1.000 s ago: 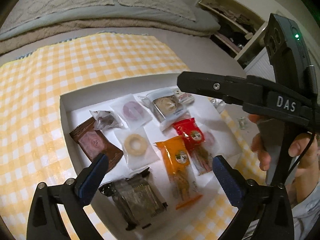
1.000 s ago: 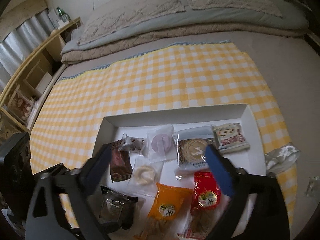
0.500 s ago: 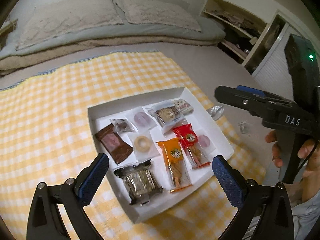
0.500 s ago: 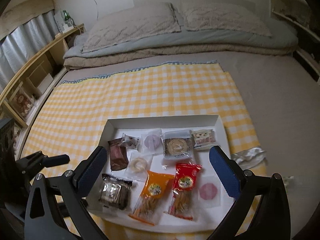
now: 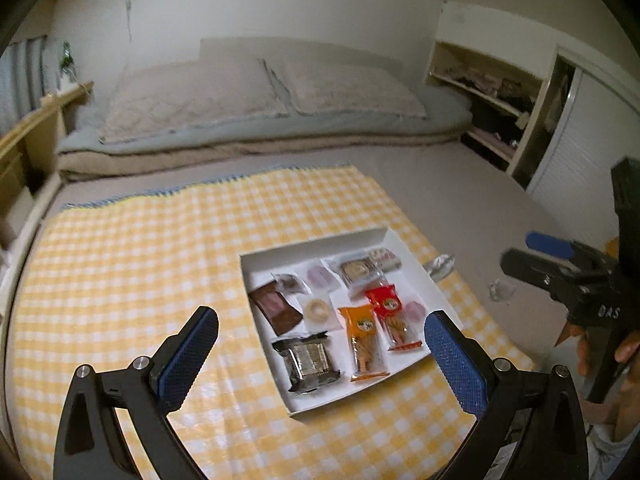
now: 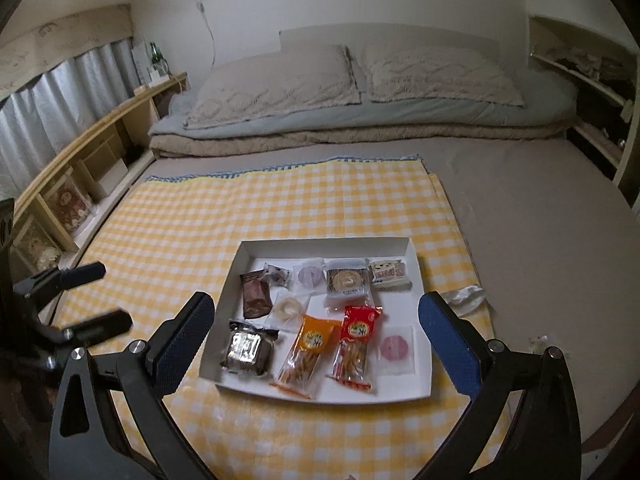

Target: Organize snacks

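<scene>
Both my grippers, left [image 5: 320, 356] and right [image 6: 316, 342], hang wide open, holding nothing, well above the white tray [image 6: 416, 258]. All snacks lie inside it on the yellow checked cloth [image 6: 180, 236]. In my judgement sorting looks finished; next I would only check the crumpled wrapper [image 6: 466, 296] right of the tray.

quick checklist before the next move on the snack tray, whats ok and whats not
1. Left hand-held gripper open and empty: ok.
2. Right hand-held gripper open and empty: ok.
3. Snacks inside the white tray: ok.
4. Orange snack pack and red snack pack side by side, unobstructed: ok.
5. Clear wrappers lying off the tray, past the checked cloth: not ok.
6. Whether packs are sealed: cannot tell.
</scene>
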`<state>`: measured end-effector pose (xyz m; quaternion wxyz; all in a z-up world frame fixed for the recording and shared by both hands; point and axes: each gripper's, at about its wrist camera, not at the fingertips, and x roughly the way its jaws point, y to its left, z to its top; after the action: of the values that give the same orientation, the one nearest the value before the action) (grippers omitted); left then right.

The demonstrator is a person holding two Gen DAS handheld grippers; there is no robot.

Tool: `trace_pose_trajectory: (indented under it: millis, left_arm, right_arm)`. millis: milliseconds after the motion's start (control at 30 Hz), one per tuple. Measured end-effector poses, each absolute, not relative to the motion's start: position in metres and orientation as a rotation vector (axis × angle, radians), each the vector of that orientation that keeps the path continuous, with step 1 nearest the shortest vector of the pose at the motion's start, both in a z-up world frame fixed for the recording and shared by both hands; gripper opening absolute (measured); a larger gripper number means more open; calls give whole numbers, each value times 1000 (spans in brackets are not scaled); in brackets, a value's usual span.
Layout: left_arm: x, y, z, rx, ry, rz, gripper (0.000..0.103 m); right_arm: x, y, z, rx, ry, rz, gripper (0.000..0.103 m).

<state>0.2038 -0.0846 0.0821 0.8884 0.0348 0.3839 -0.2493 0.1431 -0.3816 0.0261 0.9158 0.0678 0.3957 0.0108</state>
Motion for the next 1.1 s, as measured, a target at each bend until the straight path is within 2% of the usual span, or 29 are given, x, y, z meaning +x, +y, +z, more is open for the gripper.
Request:
trace_pose_trajectory:
  millis: [200,500,1100]
  left_arm:
    - [145,-64,100,96,691,-453,103]
    - [80,-40,88,62,649,-405,103]
    - [42,-9,35,17,636,-277,103]
  right_arm:
    - [98,-381,38,165,744,18,103]
    - [43,-366,37,154,657,-8,103]
    - [0,-334,0,96,569,-72,103]
